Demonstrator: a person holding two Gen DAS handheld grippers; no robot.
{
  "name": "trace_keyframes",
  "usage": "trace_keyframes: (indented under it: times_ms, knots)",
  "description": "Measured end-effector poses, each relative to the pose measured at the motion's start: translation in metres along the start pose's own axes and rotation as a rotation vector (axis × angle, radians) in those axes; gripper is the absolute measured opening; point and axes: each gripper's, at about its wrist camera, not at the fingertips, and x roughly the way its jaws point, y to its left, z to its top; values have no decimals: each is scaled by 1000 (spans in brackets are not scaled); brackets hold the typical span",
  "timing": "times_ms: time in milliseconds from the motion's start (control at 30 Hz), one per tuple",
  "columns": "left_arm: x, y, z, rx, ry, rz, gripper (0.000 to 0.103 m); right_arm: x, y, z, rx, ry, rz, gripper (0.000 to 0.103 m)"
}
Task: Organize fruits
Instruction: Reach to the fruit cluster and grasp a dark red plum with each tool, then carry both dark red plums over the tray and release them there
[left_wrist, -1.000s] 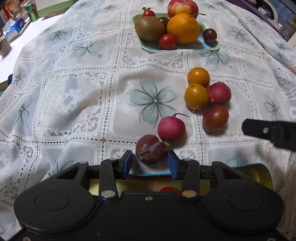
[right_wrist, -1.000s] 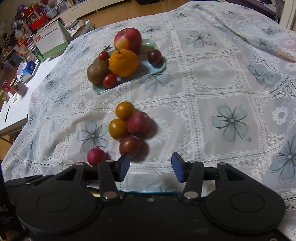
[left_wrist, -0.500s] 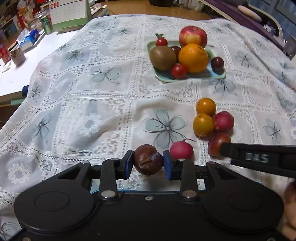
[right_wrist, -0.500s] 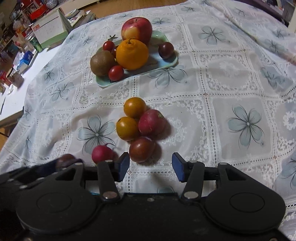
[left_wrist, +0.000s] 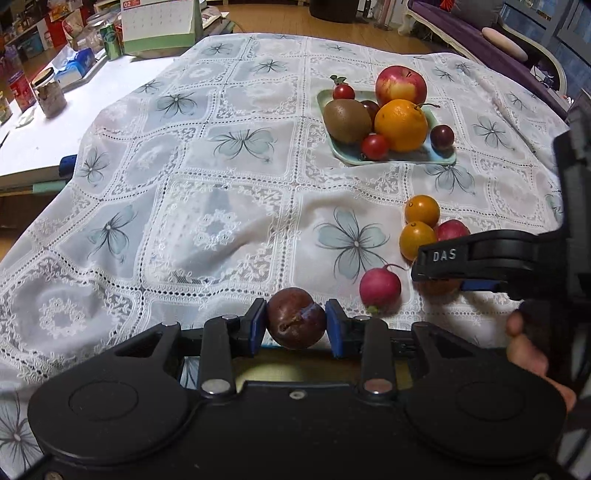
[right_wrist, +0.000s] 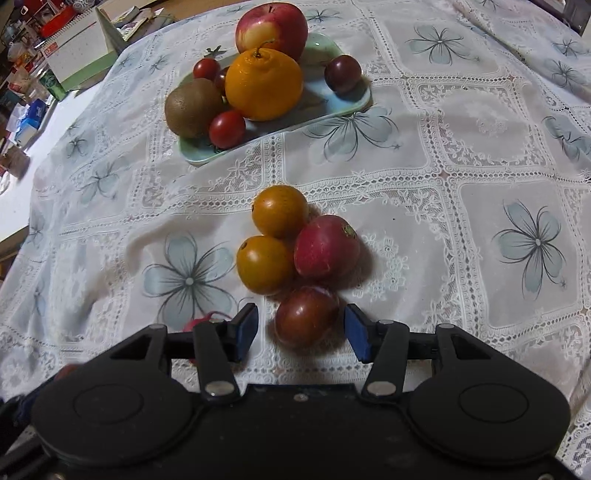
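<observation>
Black left gripper (left_wrist: 295, 326), blue pads, silver screws, white "DAS" lettering

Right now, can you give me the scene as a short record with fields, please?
left gripper: shut on dark plum
right gripper: open, its pads on either side of a brown-red tomato, not gripping
loose on tablecloth: two orange tomatoes, two red radishes
green tray: apple, orange, kiwi, cherry tomatoes, dark plum
</observation>
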Motion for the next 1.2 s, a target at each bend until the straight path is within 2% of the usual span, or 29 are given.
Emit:
trace_keyframes:
  times_ms: [67, 100, 367, 600, 933, 1067, 1200]
  knots:
    - [-4, 1, -3, 1, 2, -10, 43, 2, 0, 0, -3, -1, -18, 45]
    - [-6, 0, -4, 3, 2, -13, 43, 2, 0, -1, -13, -10, -25, 37]
    - [-32, 2, -22, 20, -8, -44, 43, -21, -10, -13, -48, -20, -25, 37]
    - [-54, 5, -45, 43, -9, -66, 43, -66, -26, -43, -98, -27, 32, 37]
    - [-61, 14, -87, 44, 36, -47, 43, -115, -49, -91, -151, 21, 69, 37]
    - [-59, 13, -104, 44, 68, -63, 43, -119, -57, -109, -168, 45, 47, 37]
    - [-61, 7, -118, 59, 71, -71, 43, -115, -57, -129, -186, 95, 62, 37]
